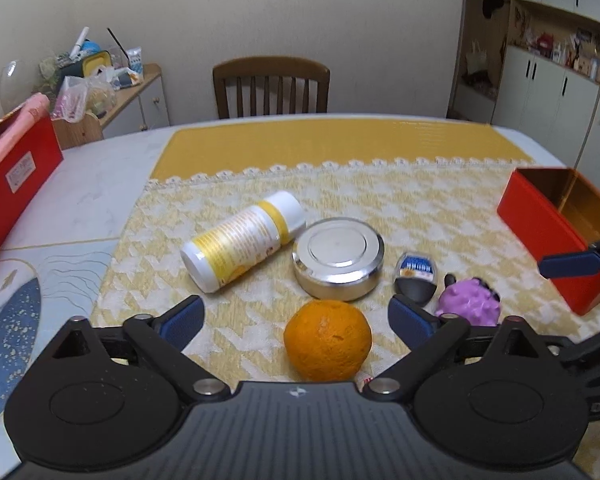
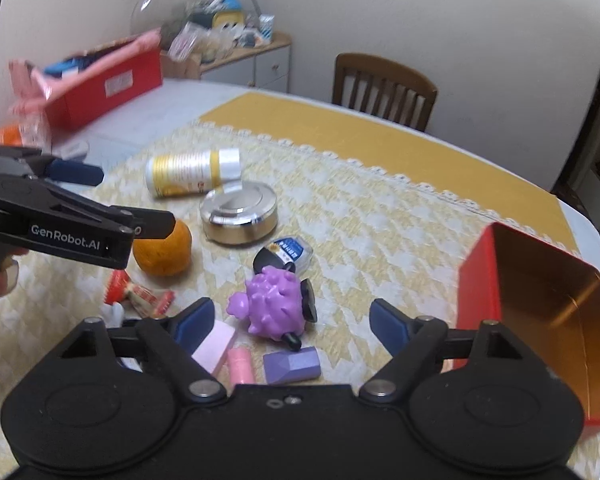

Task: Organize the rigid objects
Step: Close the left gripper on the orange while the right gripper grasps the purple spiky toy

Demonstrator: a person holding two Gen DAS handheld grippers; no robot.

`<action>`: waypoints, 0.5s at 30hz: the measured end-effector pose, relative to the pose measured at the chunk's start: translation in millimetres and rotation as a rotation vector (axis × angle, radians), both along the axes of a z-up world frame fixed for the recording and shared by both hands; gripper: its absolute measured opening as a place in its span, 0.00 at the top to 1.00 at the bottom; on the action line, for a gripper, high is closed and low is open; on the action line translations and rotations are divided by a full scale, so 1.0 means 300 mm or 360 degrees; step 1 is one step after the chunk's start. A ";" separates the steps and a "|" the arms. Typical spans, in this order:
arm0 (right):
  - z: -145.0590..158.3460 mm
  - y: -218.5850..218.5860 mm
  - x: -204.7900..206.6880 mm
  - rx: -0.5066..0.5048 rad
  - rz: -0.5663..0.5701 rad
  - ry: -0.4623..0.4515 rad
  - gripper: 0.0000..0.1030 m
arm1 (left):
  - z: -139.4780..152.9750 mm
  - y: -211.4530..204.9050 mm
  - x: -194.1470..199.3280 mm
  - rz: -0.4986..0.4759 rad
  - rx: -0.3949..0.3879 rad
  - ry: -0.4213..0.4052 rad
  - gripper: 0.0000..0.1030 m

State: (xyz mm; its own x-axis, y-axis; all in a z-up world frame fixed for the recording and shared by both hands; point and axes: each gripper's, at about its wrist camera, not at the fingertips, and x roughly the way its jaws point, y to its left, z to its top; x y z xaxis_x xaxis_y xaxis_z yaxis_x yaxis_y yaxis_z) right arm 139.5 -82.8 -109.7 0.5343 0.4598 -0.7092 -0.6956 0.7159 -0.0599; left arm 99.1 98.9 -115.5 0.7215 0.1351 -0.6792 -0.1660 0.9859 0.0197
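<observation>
My left tongs [image 1: 296,320] gape, empty, astride the orange [image 1: 327,340]; my right tongs [image 2: 292,322] gape too, empty, above the purple spiky toy [image 2: 274,306]. The orange may roll from a skewed pinch. Beyond the orange sit the steel tin [image 1: 338,258] and fallen bottle [image 1: 244,242]; the red box [image 2: 540,320] waits far right of it on the worktop [image 1: 80,192].

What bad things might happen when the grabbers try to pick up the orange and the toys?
The orange is round, so the open left gripper might squeeze it out and send it rolling into the metal tin. The bottle lies on its side and could roll if bumped. The purple spiky toy sits among small blocks, so the right gripper might knock them.
</observation>
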 end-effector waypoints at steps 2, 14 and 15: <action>-0.015 0.016 0.014 -0.0012 0.0026 0.0017 0.24 | -0.017 0.000 0.013 -0.0004 -0.0008 0.0025 0.07; -0.074 0.077 0.069 -0.0080 0.0098 0.0087 0.39 | -0.070 -0.015 0.060 -0.0083 -0.0048 0.0131 0.39; -0.075 0.078 0.069 -0.0082 0.0101 0.0090 0.41 | -0.071 -0.016 0.061 -0.0091 -0.0055 0.0134 0.43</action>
